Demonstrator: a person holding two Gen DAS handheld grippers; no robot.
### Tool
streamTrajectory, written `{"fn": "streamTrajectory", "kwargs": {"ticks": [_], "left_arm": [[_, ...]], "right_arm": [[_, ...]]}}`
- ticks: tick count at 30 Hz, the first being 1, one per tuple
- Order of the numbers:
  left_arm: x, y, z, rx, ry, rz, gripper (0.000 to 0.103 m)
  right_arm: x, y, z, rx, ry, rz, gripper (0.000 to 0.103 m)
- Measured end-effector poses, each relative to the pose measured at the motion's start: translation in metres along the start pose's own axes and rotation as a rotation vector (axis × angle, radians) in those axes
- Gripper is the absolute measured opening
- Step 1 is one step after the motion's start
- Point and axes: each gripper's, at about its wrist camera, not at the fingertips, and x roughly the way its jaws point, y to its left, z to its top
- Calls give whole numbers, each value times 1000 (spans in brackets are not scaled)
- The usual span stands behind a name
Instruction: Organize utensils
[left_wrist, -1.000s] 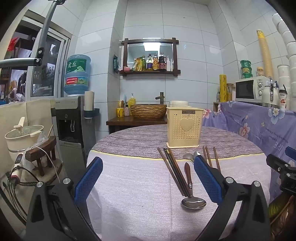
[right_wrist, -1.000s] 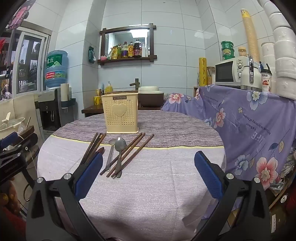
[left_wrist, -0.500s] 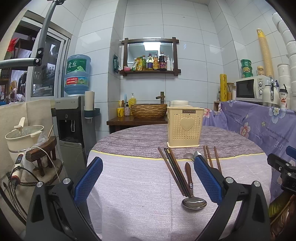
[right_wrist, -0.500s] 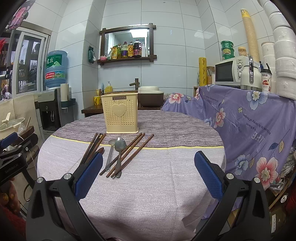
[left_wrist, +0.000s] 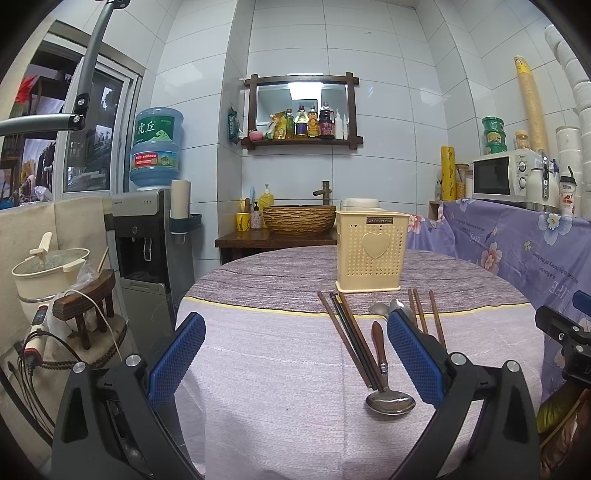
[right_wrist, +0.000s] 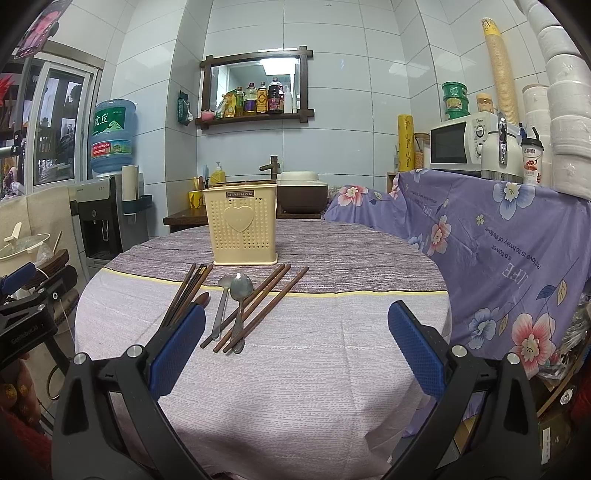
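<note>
A cream perforated utensil holder (left_wrist: 372, 252) with a heart stands upright on the round table (left_wrist: 280, 369); it also shows in the right wrist view (right_wrist: 242, 226). In front of it lie dark chopsticks (left_wrist: 349, 336), a wooden-handled spoon (left_wrist: 386, 380), more brown chopsticks (right_wrist: 264, 304) and two metal spoons (right_wrist: 238, 299). My left gripper (left_wrist: 295, 358) is open and empty above the table's near edge, left of the utensils. My right gripper (right_wrist: 295, 350) is open and empty, right of the utensils.
A purple flowered cloth (right_wrist: 498, 251) covers a counter at the right with a microwave (right_wrist: 461, 146) on it. A water dispenser (left_wrist: 149, 236) and a stool with a pot (left_wrist: 51, 273) stand left of the table. A basket sink (left_wrist: 299, 219) is behind.
</note>
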Motion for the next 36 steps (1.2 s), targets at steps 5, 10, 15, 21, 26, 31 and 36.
{"fn": "streamTrajectory", "kwargs": {"ticks": [5, 10, 15, 21, 26, 31, 36], "left_arm": [[-1, 2, -1, 0, -1, 1, 98], [-1, 4, -1, 0, 1, 0, 98], [1, 2, -1, 1, 1, 3, 98], [0, 4, -2, 5, -2, 11, 98], [-1, 5, -2, 7, 1, 10, 98], [-1, 5, -2, 7, -1, 11, 98], [-1, 5, -2, 8, 1, 10, 98]], "right_arm": [[0, 0, 0, 0, 0, 0, 98], [0, 1, 0, -1, 0, -1, 98], [1, 1, -1, -1, 1, 0, 98], [1, 1, -1, -1, 0, 0, 98], [1, 1, -1, -2, 1, 0, 98], [1, 1, -1, -2, 2, 0, 98], [1, 1, -1, -2, 1, -1, 98]]}}
